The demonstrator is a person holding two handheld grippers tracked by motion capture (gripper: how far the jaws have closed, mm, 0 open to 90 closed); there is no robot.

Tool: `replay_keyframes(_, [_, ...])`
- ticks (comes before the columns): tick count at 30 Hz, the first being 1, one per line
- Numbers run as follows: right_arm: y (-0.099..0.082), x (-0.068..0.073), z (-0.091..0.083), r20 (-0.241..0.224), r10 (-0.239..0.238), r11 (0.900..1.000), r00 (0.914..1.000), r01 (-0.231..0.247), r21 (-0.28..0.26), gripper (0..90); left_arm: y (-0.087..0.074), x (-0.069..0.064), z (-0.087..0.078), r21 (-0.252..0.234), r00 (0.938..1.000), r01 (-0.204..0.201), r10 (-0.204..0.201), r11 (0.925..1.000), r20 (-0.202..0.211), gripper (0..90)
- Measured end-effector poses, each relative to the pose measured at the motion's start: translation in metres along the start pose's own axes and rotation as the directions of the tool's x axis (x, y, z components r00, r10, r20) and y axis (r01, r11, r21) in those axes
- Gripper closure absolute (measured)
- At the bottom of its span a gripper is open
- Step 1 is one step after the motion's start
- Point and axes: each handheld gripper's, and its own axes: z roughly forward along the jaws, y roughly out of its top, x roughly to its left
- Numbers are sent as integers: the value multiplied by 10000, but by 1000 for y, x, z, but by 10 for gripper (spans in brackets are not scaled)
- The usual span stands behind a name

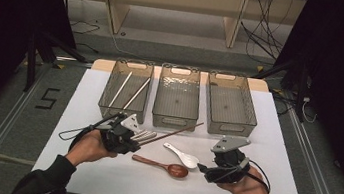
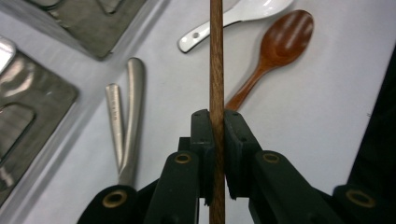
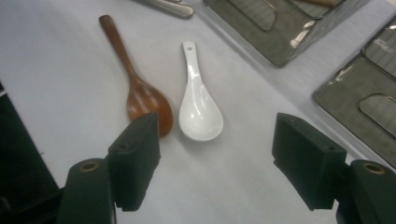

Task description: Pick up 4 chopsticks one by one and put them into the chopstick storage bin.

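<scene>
Wooden chopstick [image 2: 216,56] clamped in left claw [image 1: 131,133] above the surface [image 1: 99,173], not yet binned; right claw [image 3: 217,154] wide, empty, over white spoon [image 3: 200,109]; spoons, metal utensils unsorted.

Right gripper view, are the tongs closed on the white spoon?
No, the right tongs stand wide open above the table, with the white spoon lying untouched beyond them.

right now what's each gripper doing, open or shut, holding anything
left gripper: closed on the brown chopstick.
right gripper: open, holding nothing, above the white spoon.
</scene>
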Motion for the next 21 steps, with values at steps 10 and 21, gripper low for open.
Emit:
replay_keyframes(10, [-9,-8,-5,-97,1055,9908,9944,-1059,-842,276,-7,15,-9,-534,9959,795,-816,9954,-380,831])
replay_keyframes(21, [-15,-7,-6,-206,1290,9866,9914,-1304,-979,259,-12,32,-21,-894,9868,1335,-1407,9870,-796,832])
